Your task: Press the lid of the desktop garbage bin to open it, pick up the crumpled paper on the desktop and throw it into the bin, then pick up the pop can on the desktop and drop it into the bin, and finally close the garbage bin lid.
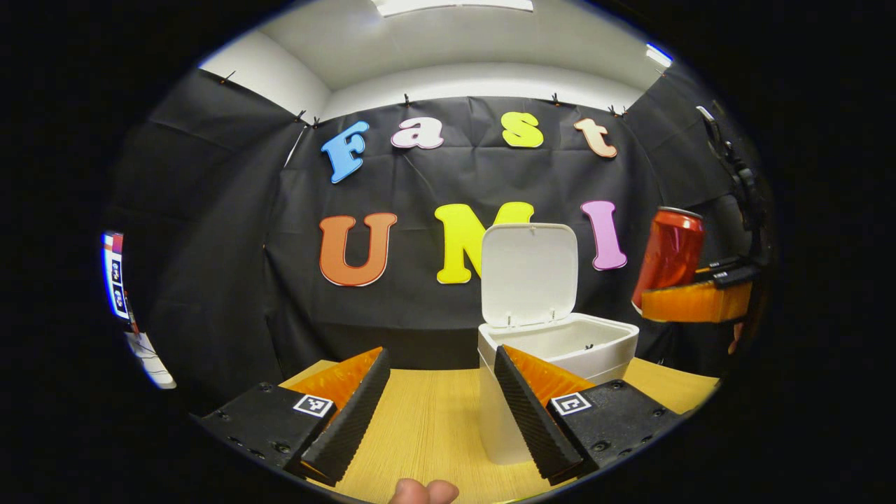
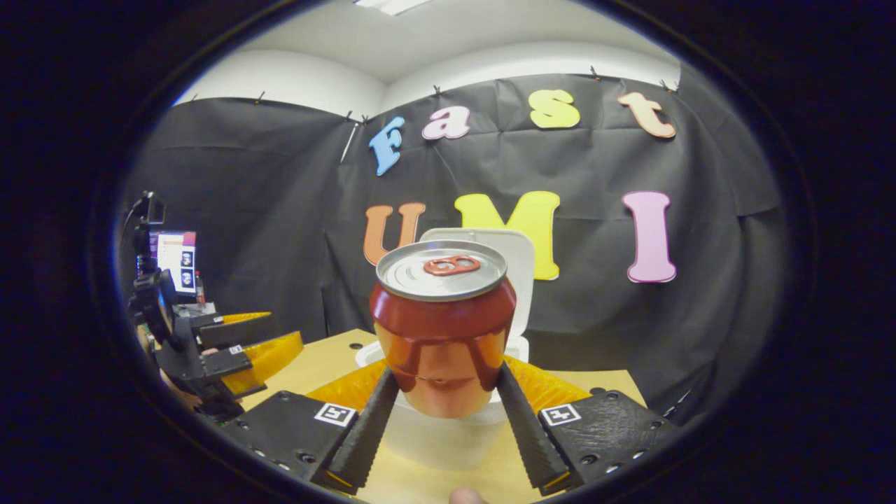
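right gripper (image 2: 442, 413) is clamped on the red pop can (image 2: 442, 329), held above the open bin (image 1: 560, 343); left gripper (image 1: 441, 413) hangs released over the table (image 1: 427, 420).

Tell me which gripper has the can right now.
The right gripper: its fingers clamp the red pop can, held upright and raised. The left gripper is open with nothing between its fingers, beside the open bin.

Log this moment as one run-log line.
bin lid: open | right gripper: shut on pop can, lifted | left gripper: open, empty
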`<action>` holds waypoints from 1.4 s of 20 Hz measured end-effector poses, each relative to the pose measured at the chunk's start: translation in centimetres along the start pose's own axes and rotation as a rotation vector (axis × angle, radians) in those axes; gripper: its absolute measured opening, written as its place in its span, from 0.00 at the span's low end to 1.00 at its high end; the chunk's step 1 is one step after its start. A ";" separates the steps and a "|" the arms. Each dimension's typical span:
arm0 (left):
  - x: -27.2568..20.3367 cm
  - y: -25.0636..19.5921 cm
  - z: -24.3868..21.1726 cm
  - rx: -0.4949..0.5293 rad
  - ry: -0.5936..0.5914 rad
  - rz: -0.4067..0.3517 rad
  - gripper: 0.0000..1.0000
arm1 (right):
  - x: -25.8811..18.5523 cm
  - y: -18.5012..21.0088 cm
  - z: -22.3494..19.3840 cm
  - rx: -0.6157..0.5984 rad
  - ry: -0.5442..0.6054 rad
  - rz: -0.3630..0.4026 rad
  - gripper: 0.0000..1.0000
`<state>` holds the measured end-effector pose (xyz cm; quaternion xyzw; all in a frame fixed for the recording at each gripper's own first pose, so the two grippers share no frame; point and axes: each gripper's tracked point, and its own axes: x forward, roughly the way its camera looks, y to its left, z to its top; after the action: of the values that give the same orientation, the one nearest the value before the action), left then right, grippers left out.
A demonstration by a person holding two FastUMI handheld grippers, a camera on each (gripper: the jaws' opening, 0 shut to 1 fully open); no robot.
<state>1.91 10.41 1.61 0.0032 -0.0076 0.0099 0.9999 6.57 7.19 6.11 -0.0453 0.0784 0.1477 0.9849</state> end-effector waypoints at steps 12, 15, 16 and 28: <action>-1.0 1.8 -2.7 0.012 0.029 0.012 0.97 | 10.7 0.1 0.0 -0.001 0.122 -0.016 0.81; -0.8 2.5 -3.7 0.005 0.055 0.032 0.97 | 12.3 -0.4 -0.6 0.000 0.153 -0.034 0.81; -0.8 2.5 -3.8 -0.001 0.057 0.032 0.97 | 12.6 -0.4 -0.8 0.002 0.165 -0.038 0.81; -0.7 2.0 -3.7 0.004 0.061 0.032 0.97 | 13.6 -1.0 -0.7 -0.029 0.172 -0.076 0.85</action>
<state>1.27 12.42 -2.05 0.0049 0.0228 0.0261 0.9994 19.60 10.04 3.18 -0.0750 0.1588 0.1069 0.9786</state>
